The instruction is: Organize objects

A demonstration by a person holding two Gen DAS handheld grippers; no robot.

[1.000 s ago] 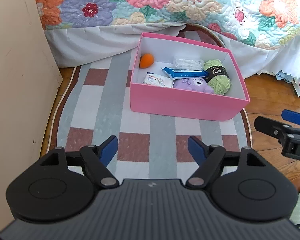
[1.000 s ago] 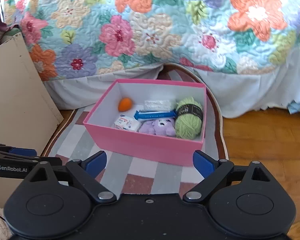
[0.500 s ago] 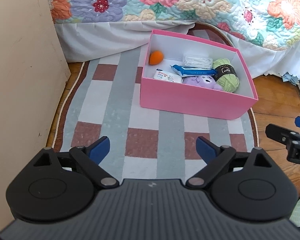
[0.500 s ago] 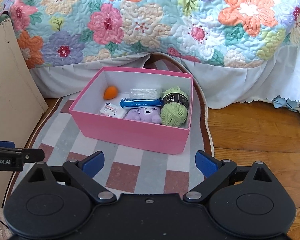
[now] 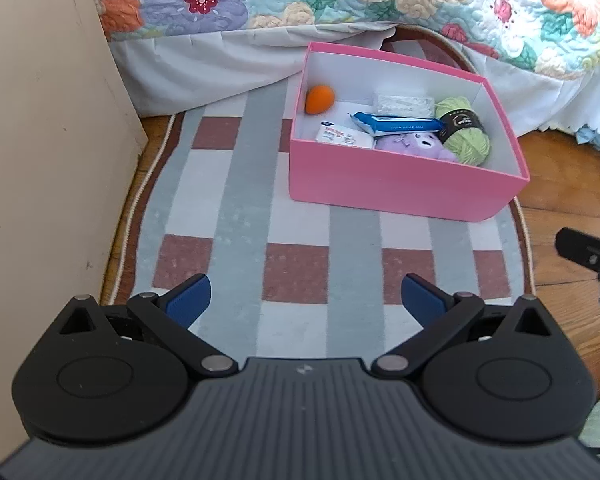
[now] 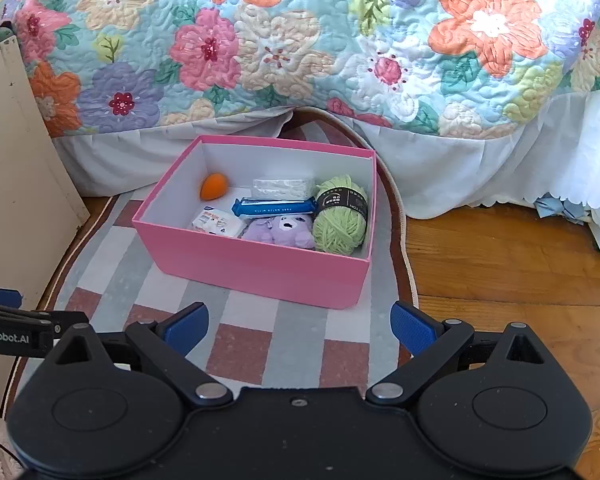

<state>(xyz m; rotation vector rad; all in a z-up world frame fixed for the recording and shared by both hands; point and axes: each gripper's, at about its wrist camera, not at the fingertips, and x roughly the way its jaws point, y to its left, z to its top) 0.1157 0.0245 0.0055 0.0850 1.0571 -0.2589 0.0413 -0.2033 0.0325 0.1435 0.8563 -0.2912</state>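
**Both grippers spread and empty, pink box packed on rug**

Left wrist view: left gripper (image 5: 305, 296) spread wide, nothing between its blue pads, hovering over the checked rug (image 5: 236, 200). Pink box (image 5: 400, 190) sits on the rug's far right part, near the bed skirt (image 5: 204, 64). Inside: orange ball (image 5: 320, 99) in the far left corner, clear packet (image 5: 404, 103) at the back, blue wrapper (image 5: 396, 123) in the middle, white tissue pack (image 5: 344, 137) front left, purple plush bear (image 5: 414, 145) front centre, green yarn ball (image 5: 466, 132) at right. Beige cabinet (image 5: 40, 140) on the left. Right gripper's finger tip pokes in at the right edge.

Right wrist view: right gripper (image 6: 300, 326) also spread wide, empty, above the rug just in front of the box. Same contents visible, yarn touching bear. Floral quilt (image 6: 300, 40) behind; wooden floor (image 6: 500, 264) at right.
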